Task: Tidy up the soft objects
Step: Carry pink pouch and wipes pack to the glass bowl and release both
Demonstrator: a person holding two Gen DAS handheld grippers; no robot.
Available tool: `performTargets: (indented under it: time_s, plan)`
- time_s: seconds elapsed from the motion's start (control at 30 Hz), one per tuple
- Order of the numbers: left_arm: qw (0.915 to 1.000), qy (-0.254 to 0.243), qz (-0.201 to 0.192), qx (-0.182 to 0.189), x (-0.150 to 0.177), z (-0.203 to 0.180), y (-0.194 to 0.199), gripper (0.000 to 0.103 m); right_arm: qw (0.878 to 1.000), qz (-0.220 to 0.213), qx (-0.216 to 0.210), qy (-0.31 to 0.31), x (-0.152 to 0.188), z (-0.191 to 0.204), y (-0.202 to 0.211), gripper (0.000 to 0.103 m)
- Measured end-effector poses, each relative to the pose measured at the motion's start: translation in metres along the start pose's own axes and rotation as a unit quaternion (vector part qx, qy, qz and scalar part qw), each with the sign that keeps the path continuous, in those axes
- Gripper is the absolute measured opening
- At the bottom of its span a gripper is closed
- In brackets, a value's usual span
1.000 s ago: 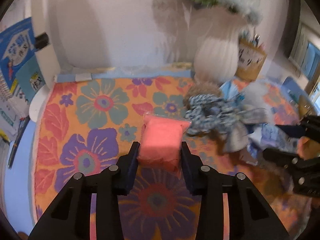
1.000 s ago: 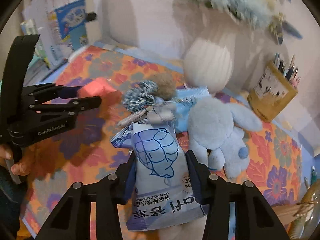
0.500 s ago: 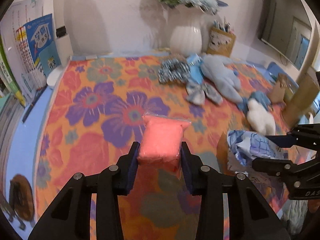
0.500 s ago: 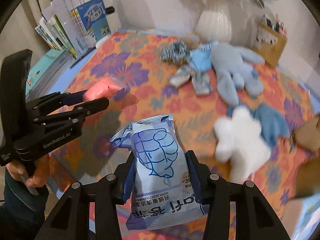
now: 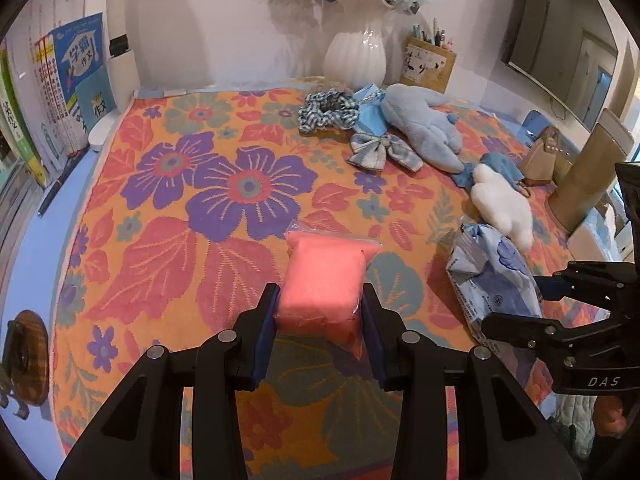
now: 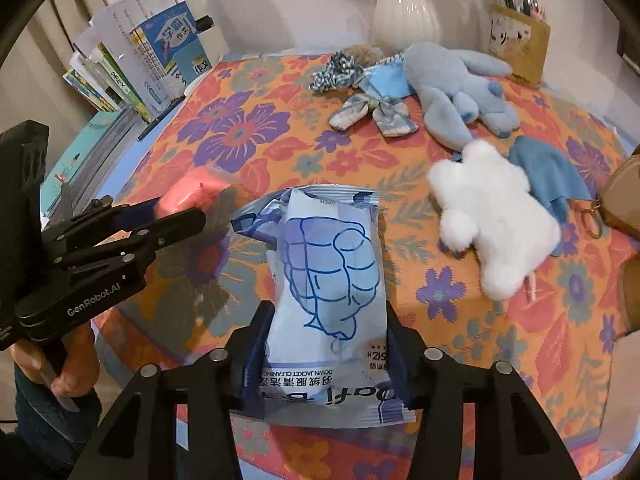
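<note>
My left gripper (image 5: 320, 312) has its jaws clenched on a pink soft pack (image 5: 324, 280) in clear wrap, pressed in on both sides and held above the near middle of the worktop (image 5: 160, 264), which is covered by a flowered orange cloth. My right gripper (image 6: 326, 344) has its jaws clenched on a pale blue wipes packet (image 6: 328, 280) printed with a puffy jacket drawing; the packet stands up between the pads, its torn top edge pointing away from me. In the left view this packet (image 5: 492, 276) sits to the right of the pink pack, near it but apart.

On the far side of the cloth lie the other soft things: a blue-and-white scrunchie (image 5: 328, 110), a checked bow (image 5: 384, 152) just near of it, a light blue plush rabbit (image 5: 424, 124) stretched out to the right, and a white fluffy plush (image 5: 500, 204) nearer on the right, touching a blue cloth (image 6: 548, 176). A white ribbed vase (image 5: 356, 60) with flowers stands against the far wall, a pen holder (image 5: 428, 64) to its right. Books (image 5: 68, 84) stand upright at the left edge. A hand (image 6: 68, 372) grips the left gripper's handle at the near left in the right view.
</note>
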State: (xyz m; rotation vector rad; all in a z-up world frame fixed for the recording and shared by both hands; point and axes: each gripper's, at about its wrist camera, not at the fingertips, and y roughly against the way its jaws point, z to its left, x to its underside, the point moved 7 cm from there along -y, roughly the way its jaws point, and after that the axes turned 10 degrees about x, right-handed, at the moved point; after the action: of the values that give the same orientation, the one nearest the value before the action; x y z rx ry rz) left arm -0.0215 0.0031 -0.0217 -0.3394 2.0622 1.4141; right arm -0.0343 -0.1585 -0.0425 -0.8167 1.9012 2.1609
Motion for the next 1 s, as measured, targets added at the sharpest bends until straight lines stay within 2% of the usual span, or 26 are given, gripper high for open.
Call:
performTargets:
  time_s: [0.27,0.43,0.53,0.73,0.83,1.0]
  plan:
    - [0.9992,-0.033,-0.020,0.009,-0.009,-0.031,0.020,0.036,0.999,-0.031,0.030,0.006,0.002,-0.004,0.046,0.047]
    - [0.9967,-0.073,-0.036,0.007,-0.021,-0.067,0.040,0.036,0.998,-0.037,0.053,-0.009,0.010,-0.034,0.081,0.047]
    - [0.9929,-0.106,-0.047,0.028,-0.029,-0.105,0.050,0.036,0.996,-0.033,0.079,-0.037,0.020,-0.064,0.098,0.047]
    - [0.9782,-0.174,-0.052,0.100,-0.042,-0.189,0.059,0.036,0.985,-0.047,0.133,-0.097,0.041,-0.134,0.144,0.047]
    - [0.9682,-0.203,-0.042,0.140,-0.045,-0.232,0.058,0.036,0.979,-0.057,0.166,-0.104,0.052,-0.163,0.165,0.047]
    - [0.9491,-0.241,-0.007,0.202,-0.045,-0.302,0.046,0.036,0.960,-0.059,0.215,-0.167,0.079,-0.226,0.192,0.047]
